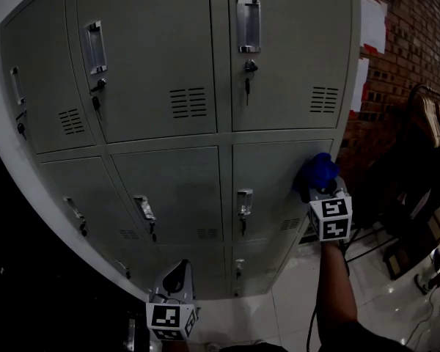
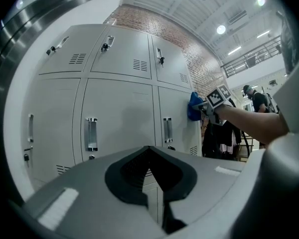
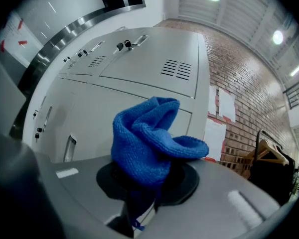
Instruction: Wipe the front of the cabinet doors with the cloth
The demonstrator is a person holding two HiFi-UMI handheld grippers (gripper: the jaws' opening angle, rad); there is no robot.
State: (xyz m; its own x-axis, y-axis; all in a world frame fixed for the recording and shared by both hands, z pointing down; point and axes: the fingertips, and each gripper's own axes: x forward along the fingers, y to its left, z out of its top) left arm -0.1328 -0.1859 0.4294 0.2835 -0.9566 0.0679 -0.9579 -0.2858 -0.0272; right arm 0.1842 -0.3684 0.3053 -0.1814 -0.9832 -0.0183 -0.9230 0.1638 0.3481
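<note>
The right gripper (image 3: 147, 185) is clamped on the blue cloth (image 3: 150, 142), which bunches above its jaws. In the head view the cloth sits at 4 o'clock, apparently touching the right edge of a lower cabinet door (image 1: 275, 185). The left gripper (image 2: 153, 177) hangs at 6 o'clock, jaws together, empty, clear of the doors.

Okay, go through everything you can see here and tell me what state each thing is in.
left gripper: shut, empty.
right gripper: shut on the blue cloth.
blue cloth: bunched up.
cabinet doors: all shut.
key: in the upper right door's lock.
</note>
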